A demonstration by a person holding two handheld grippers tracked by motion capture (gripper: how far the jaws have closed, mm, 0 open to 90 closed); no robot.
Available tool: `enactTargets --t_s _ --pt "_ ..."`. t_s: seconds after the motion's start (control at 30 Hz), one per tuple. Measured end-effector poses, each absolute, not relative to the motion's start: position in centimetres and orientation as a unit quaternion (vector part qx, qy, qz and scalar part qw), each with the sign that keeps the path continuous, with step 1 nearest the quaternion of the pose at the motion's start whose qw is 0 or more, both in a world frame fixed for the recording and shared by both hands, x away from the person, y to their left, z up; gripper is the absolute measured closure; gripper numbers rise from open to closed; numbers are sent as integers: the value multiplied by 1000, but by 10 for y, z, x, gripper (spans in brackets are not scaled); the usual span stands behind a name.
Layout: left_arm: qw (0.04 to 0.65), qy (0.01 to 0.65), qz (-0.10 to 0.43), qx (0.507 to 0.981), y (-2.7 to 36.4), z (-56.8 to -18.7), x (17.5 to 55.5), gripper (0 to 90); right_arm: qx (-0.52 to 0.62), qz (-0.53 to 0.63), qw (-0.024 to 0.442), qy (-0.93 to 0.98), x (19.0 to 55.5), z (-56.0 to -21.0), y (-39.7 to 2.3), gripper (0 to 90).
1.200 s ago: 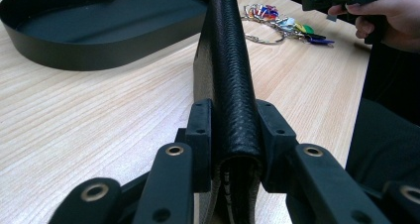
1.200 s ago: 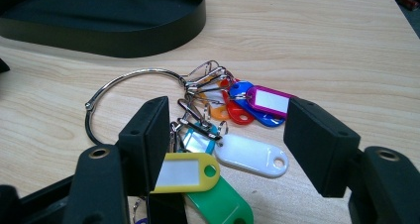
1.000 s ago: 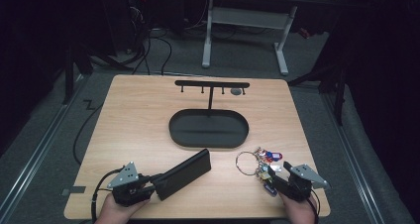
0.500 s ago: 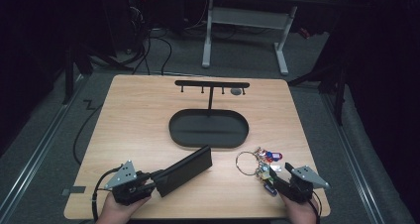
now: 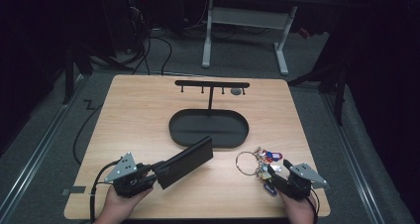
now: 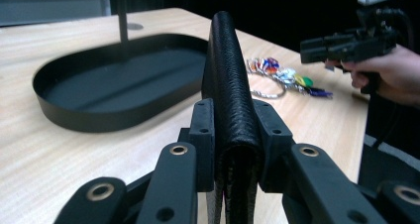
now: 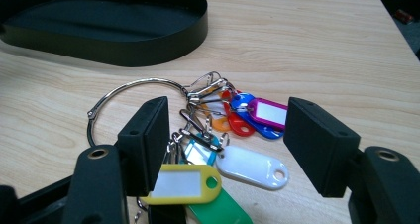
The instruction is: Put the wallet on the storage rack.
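My left gripper (image 5: 157, 172) (image 6: 233, 135) is shut on a black leather wallet (image 5: 185, 161) (image 6: 227, 80), holding it on edge above the table at the front left; the wallet points toward the black oval tray (image 5: 179, 130) (image 6: 99, 115). A bunch of coloured key tags on a metal ring (image 5: 261, 162) (image 7: 218, 135) (image 6: 282, 78) lies on the table at the front right. My right gripper (image 5: 276, 180) (image 7: 225, 144) stands open over the tags, its pads on either side of them without pressing.
Behind the tray rises a black T-shaped stand with hooks (image 5: 212, 85). The wooden table (image 5: 133, 115) has bare room at left and behind the keys. Its front edge runs close under both hands.
The left gripper has raised and tilted the wallet slightly toward the tray. The right gripper has stayed over the keys.
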State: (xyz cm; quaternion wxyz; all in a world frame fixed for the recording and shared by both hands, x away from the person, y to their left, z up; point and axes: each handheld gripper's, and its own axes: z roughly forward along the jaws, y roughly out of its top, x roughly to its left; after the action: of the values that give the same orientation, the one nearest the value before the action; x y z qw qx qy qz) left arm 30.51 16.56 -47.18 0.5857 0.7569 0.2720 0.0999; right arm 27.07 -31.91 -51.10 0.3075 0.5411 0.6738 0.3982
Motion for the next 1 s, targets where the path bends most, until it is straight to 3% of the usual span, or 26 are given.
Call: enactTargets --t_s 1.0 --pt "583 276 118 755 109 -462 404 740 538 403 311 673 267 -510 -321 353"
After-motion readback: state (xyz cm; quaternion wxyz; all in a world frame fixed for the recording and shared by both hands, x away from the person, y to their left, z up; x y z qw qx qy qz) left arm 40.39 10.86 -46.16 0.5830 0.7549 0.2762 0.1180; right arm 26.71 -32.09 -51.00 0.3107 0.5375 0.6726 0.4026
